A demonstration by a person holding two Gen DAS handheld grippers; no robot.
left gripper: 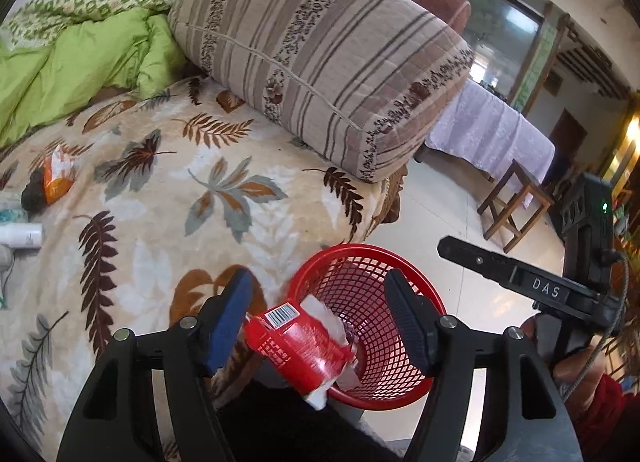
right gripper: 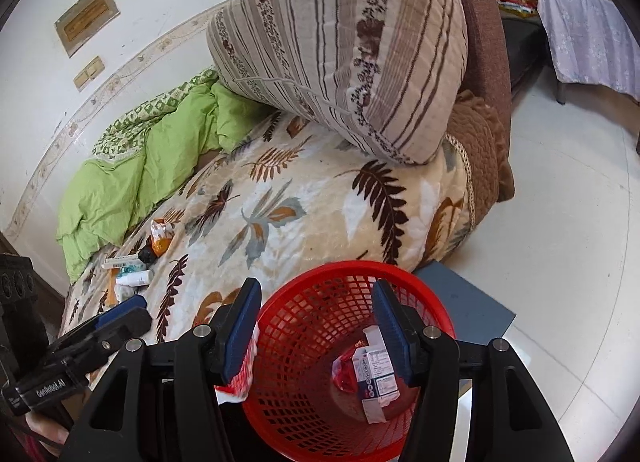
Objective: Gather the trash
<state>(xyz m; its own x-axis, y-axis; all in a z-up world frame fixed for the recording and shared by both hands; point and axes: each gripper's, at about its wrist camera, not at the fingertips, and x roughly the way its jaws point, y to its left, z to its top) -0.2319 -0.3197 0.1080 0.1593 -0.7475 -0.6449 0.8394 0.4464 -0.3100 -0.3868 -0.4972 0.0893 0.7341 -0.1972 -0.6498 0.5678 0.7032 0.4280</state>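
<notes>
A red mesh basket (left gripper: 360, 249) (right gripper: 352, 264) stands against the bed's edge. My left gripper (left gripper: 319, 285) is open above its near rim. A red wrapper (left gripper: 298, 346) with a barcode lies between the jaws, by the left pad (left gripper: 226, 322) and well apart from the right pad. My right gripper (right gripper: 316, 290) is open over the basket's mouth with nothing between its pads. A red, white and blue wrapper (right gripper: 374, 376) lies in the basket. The red wrapper (right gripper: 240, 376) shows at the basket's left rim. An orange-white wrapper (left gripper: 60, 178) (right gripper: 161, 236) lies on the bed.
The leaf-print blanket (left gripper: 168, 190) covers the bed, with a striped cushion (left gripper: 320, 54) and a green quilt (left gripper: 72, 62) behind. A white bottle (left gripper: 24, 236) (right gripper: 136, 278) and small items lie at the bed's left. A wooden stool (left gripper: 516, 206) stands on the tiled floor.
</notes>
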